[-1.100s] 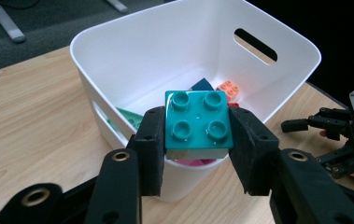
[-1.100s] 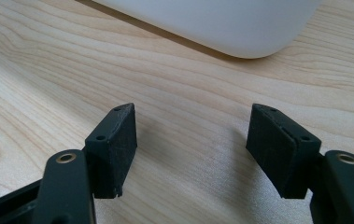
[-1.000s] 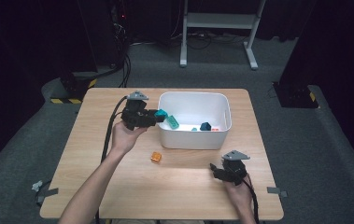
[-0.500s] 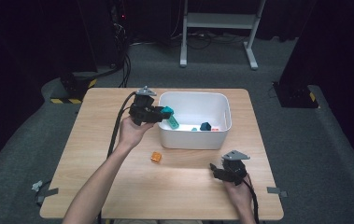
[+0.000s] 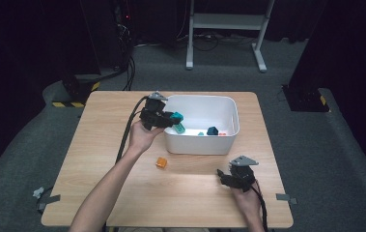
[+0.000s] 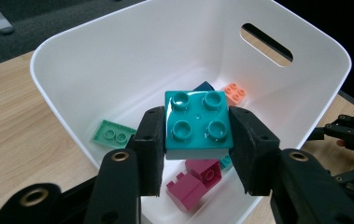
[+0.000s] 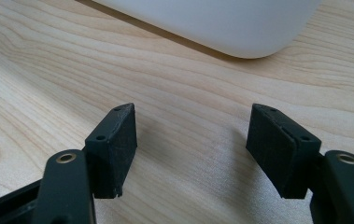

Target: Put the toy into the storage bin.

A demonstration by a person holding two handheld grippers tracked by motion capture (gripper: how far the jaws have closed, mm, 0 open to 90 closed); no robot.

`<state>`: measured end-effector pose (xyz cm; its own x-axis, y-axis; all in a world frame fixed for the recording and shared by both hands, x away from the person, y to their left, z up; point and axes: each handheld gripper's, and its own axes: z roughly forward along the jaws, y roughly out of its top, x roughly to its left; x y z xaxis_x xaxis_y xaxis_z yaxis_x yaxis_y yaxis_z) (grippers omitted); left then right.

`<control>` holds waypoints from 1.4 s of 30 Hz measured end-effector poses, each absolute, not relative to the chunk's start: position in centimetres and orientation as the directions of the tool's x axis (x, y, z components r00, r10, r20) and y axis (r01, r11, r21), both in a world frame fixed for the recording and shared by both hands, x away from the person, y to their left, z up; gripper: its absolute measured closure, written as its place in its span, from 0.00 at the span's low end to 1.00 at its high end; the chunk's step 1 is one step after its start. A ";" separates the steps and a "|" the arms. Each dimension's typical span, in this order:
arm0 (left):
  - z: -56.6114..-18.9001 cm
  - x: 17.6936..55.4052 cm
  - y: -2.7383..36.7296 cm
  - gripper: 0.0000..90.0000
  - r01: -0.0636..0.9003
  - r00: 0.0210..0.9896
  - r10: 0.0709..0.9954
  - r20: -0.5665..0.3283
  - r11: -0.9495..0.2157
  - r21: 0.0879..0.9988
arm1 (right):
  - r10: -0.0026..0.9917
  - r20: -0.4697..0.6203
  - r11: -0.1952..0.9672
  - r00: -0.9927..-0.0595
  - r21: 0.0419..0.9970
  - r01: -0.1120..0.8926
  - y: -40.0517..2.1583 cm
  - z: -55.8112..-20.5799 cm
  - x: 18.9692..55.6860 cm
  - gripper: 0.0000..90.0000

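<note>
- Left gripper [image 5: 168, 121] clenched on a teal block [image 6: 198, 123]; jaws pressed on two opposite sides, studs facing the camera in the left gripper view.
- Teal block held in the air over the near-left corner of the white bin [image 5: 233, 116], just inside the rim as judged from the high view; not touching wall or floor of the bin.
- Straight below and beyond the block, inside the bin: magenta block [image 6: 195, 182], green plate [image 6: 111, 134], peach block [image 6: 234, 92], a dark blue piece partly hidden behind the teal block.
- Block square in plan, so no long axis to align; drop line points down into the bin, clear of the rim.
- Judgement: placing step nearly complete; next move calls only for release, perhaps a little lower first to avoid a bounce.
- Right gripper [image 5: 233, 178] released, jaws spread wide with nothing between them, resting low over the bench [image 5: 98, 145] near the bin's front right corner.
- Orange block [image 5: 161, 162] lying loose on the bench in front of the bin, between the two hands; left hand somewhat nearer, right gripper free.
</note>
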<state>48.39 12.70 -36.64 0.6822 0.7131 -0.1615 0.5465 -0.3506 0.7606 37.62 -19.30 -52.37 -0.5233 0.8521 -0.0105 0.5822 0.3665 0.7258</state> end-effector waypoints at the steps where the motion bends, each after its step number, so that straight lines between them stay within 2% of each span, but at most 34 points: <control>1: -36.7 48.4 12.6 0.63 0.544 0.683 0.714 -0.156 -0.355 0.760 | 0.852 -0.010 0.366 -0.523 0.726 0.582 -19.3 -52.4 37.6 0.37; 5: -36.9 48.5 12.3 0.52 0.545 0.677 0.722 -0.139 -0.366 0.755 | 0.852 -0.011 0.366 -0.523 0.726 0.582 -19.3 -52.4 37.6 0.37; 16: -36.5 47.6 13.6 0.42 0.529 0.660 0.740 -0.127 -0.338 0.778 | 0.852 -0.011 0.366 -0.523 0.726 0.582 -19.3 -52.4 37.6 0.37; 42: -36.9 43.6 16.8 0.37 0.488 0.641 0.763 -0.088 -0.316 0.814 | 0.852 -0.011 0.366 -0.523 0.726 0.582 -19.3 -52.4 37.6 0.37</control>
